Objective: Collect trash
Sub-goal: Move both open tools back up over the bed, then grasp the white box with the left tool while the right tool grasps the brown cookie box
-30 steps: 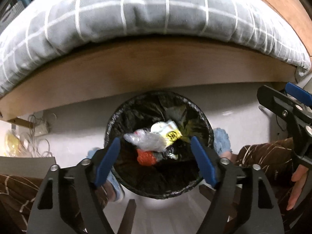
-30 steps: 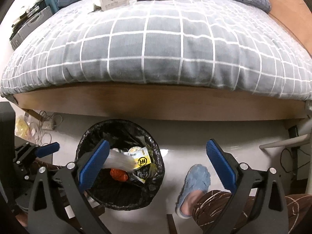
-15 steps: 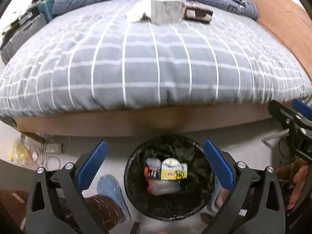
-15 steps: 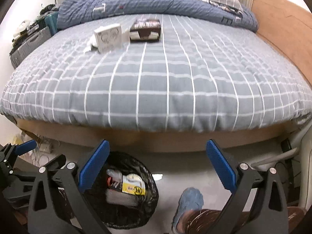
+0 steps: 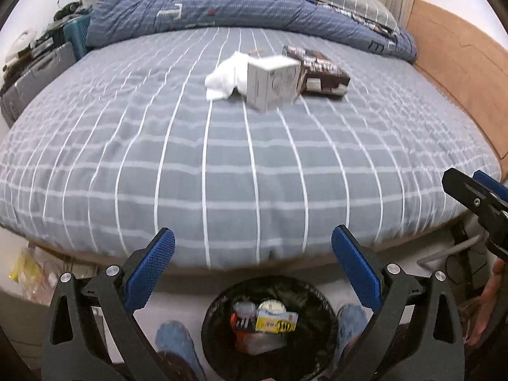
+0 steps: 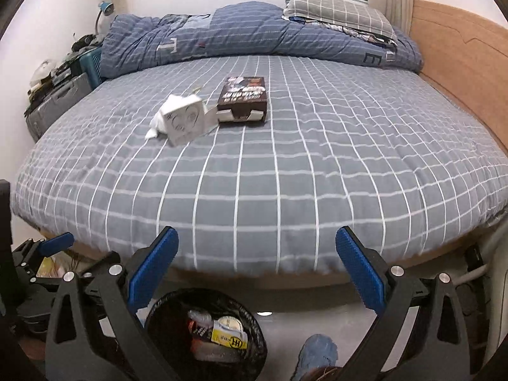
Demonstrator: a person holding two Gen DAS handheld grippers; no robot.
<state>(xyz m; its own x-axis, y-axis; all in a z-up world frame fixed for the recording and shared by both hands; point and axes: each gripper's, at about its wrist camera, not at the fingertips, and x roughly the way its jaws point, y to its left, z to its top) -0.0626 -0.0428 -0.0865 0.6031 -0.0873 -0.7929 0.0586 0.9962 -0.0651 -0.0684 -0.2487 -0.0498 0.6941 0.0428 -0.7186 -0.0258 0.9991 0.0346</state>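
Observation:
A black-lined trash bin [image 5: 219, 352] stands on the floor at the bed's foot and holds several wrappers, one yellow [image 5: 277, 321]; it also shows in the right wrist view [image 6: 165, 349]. On the grey checked bed lie a white box [image 5: 273, 86], crumpled white tissue [image 5: 223, 76] and a dark brown box [image 5: 320, 73]. In the right wrist view the white box [image 6: 185, 120] sits left of the brown box [image 6: 243, 98]. My left gripper [image 5: 252, 270] is open and empty above the bin. My right gripper [image 6: 257, 270] is open and empty.
A folded blue duvet [image 6: 254, 35] and a grey pillow [image 6: 336, 9] lie at the bed's head. A wooden headboard [image 6: 460, 63] runs along the right. Cases and clutter [image 6: 57, 95] stand at the left. Blue slippers [image 5: 174, 343] flank the bin.
Both grippers have tilted up from the bin toward the bed top. The left gripper's jaws have opened wider. The boxes and tissue have come into the left view.

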